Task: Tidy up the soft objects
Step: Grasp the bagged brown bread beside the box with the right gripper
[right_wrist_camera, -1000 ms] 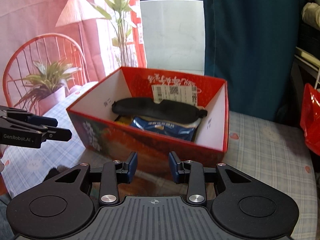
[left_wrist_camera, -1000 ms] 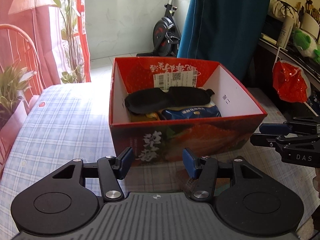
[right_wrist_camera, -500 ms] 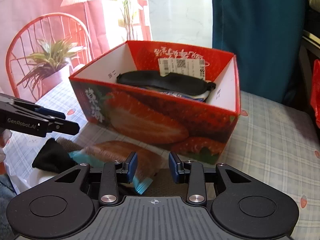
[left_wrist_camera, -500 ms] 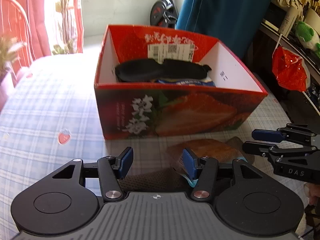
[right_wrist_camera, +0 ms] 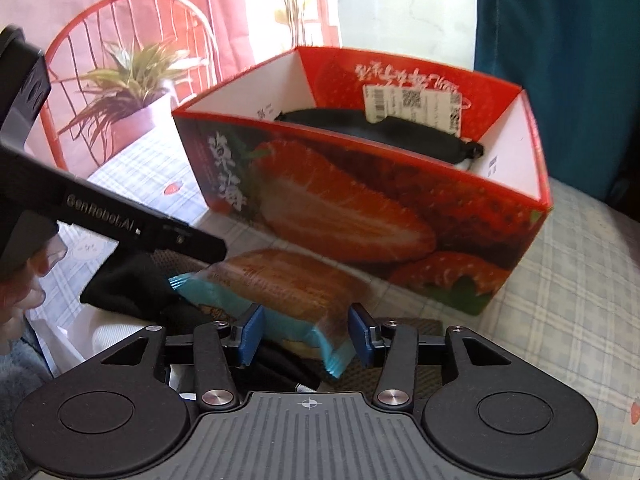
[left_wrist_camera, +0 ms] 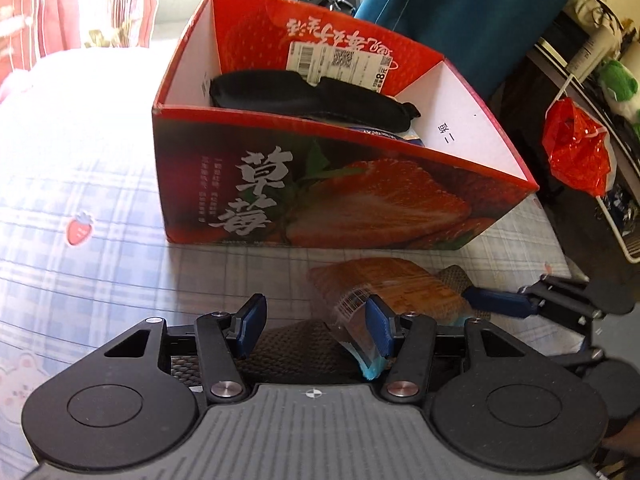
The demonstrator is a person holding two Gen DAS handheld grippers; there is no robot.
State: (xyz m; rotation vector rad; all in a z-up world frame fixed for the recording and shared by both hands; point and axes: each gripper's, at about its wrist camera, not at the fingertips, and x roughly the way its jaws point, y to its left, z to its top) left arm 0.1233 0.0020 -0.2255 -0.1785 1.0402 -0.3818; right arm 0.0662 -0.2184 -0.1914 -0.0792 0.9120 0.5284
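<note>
Both grippers were open: the right [right_wrist_camera: 306,338] had just widened around the bread pack [right_wrist_camera: 280,292], lying before the box [right_wrist_camera: 360,216]; the left [left_wrist_camera: 314,330] hovered beside. Light, squashy, slippery wrap; grip the crimped end.

I see a red box [left_wrist_camera: 304,200] printed with strawberries and white characters, white inside, holding a black soft item [left_wrist_camera: 312,96]. My grippers' pads [right_wrist_camera: 250,334] are blue. The wrapped bread [right_wrist_camera: 280,284] is orange-brown with teal edging. The tablecloth [left_wrist_camera: 80,184] is pale blue plaid.
</note>
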